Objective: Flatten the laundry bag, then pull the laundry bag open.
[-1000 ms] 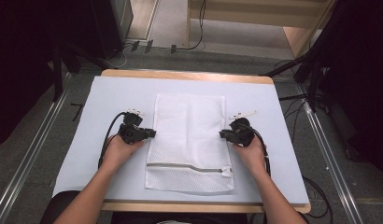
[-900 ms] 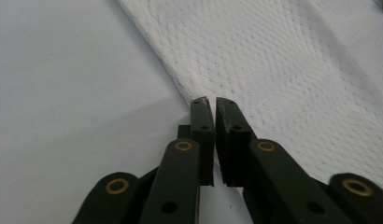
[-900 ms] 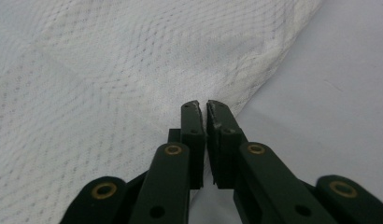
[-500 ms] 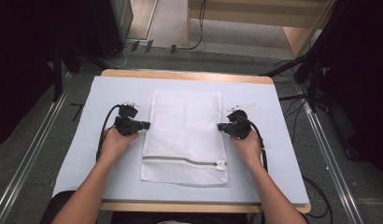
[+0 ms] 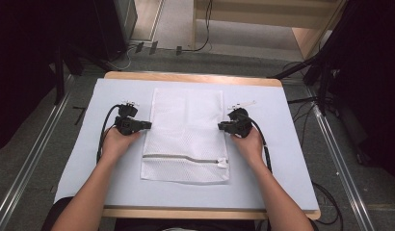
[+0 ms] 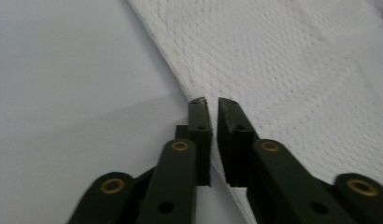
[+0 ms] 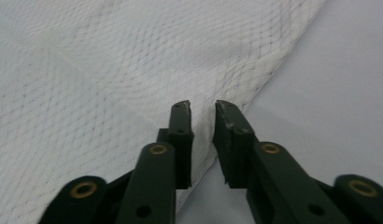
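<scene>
A white mesh laundry bag [image 5: 186, 130] lies flat on the pale blue mat [image 5: 292, 159], its zipper [image 5: 183, 158] near the end closest to me. My left gripper [image 5: 148, 125] points at the bag's left edge, my right gripper [image 5: 220, 126] at its right edge. In the left gripper view the jaws [image 6: 208, 100] stand a narrow gap apart, right over the edge of the mesh [image 6: 297, 70]. In the right gripper view the jaws [image 7: 201, 105] show a slightly wider gap above the bag's border [image 7: 110, 60]. Both pairs of jaws have just been opening, and no fabric looks pinched between them.
The mat covers a wooden table whose far rim [image 5: 186, 77] shows beyond the bag. Black cables [image 5: 103, 137] trail from the grippers across the mat. Metal rails [image 5: 36, 159] run along the floor on both sides, and dark equipment stands at the back left and right.
The bag has slid away from me up the mat, with both hands moving forward alongside it. Both grippers now sit at the bag's side edges with a small gap between their jaws.
</scene>
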`<state>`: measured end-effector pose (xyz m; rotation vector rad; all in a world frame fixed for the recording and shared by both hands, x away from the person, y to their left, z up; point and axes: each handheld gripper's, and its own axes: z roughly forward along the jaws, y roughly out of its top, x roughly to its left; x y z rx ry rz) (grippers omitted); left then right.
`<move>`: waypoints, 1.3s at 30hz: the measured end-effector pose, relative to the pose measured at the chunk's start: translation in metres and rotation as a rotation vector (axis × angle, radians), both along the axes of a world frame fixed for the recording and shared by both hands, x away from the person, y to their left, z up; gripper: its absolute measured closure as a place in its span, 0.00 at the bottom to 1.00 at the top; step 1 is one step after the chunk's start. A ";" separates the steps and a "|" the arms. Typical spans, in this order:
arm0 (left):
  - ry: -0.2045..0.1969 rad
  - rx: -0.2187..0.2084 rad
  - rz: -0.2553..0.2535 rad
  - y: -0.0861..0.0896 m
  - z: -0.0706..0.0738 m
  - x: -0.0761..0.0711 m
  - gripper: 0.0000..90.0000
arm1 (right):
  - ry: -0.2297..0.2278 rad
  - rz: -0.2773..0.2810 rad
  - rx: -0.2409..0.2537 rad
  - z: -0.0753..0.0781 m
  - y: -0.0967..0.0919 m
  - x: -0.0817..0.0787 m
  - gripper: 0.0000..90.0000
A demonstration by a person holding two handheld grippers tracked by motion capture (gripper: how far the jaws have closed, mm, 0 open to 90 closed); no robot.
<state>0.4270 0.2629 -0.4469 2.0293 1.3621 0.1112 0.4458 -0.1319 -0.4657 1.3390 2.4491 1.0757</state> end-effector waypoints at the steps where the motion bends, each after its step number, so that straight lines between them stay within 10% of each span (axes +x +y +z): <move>1: 0.000 0.000 -0.010 0.000 0.002 -0.001 0.84 | -0.003 0.004 -0.007 0.002 -0.001 -0.002 0.84; 14: -0.033 -0.030 -0.106 -0.016 0.026 -0.023 0.63 | -0.021 0.055 0.061 0.024 -0.020 -0.042 0.88; 39: -0.066 -0.024 -0.275 -0.073 0.034 -0.053 0.56 | 0.045 0.136 0.040 0.013 -0.028 -0.089 1.00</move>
